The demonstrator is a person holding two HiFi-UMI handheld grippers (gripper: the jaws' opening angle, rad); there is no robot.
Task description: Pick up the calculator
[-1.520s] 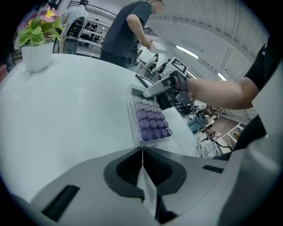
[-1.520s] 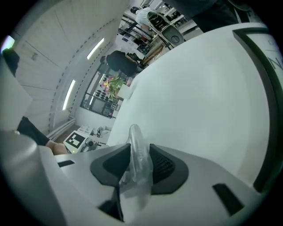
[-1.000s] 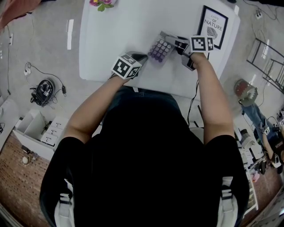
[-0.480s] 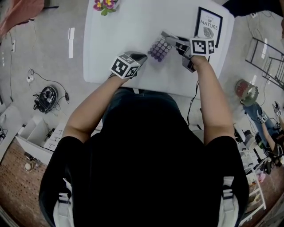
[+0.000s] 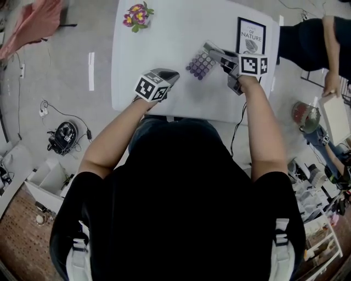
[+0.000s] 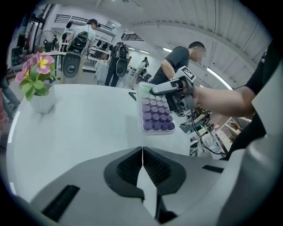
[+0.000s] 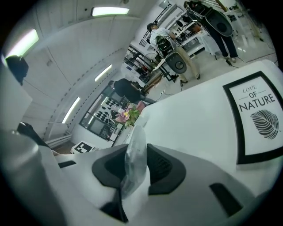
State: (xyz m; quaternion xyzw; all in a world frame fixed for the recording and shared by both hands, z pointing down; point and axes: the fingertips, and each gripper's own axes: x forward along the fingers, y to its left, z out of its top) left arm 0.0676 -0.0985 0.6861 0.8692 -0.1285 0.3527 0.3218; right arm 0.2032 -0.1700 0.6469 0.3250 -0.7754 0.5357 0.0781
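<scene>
The calculator [image 5: 201, 65], a clear case with rows of purple keys, hangs above the white table [image 5: 164, 38]. My right gripper [image 5: 218, 55] is shut on its right end. The right gripper view shows the calculator edge-on [image 7: 134, 161], pinched between the dark pads [image 7: 163, 170]. From the left gripper view, the calculator [image 6: 155, 115] sits off the tabletop in the right gripper [image 6: 167, 88]. My left gripper [image 5: 168, 74] hovers near the table's front edge, left of the calculator. It is shut [image 6: 142, 152] with nothing between its pads.
A framed print reading "Love of Nature" [image 5: 250, 36] lies on the table's far right, just beyond the right gripper. A small pot of pink and yellow flowers [image 5: 137, 15] stands at the far left corner. A person [image 5: 310, 38] stands past the table's right side.
Both grippers have risen. The right one has carried the calculator up off the table, still gripped at the same end. The left stays shut and empty.
</scene>
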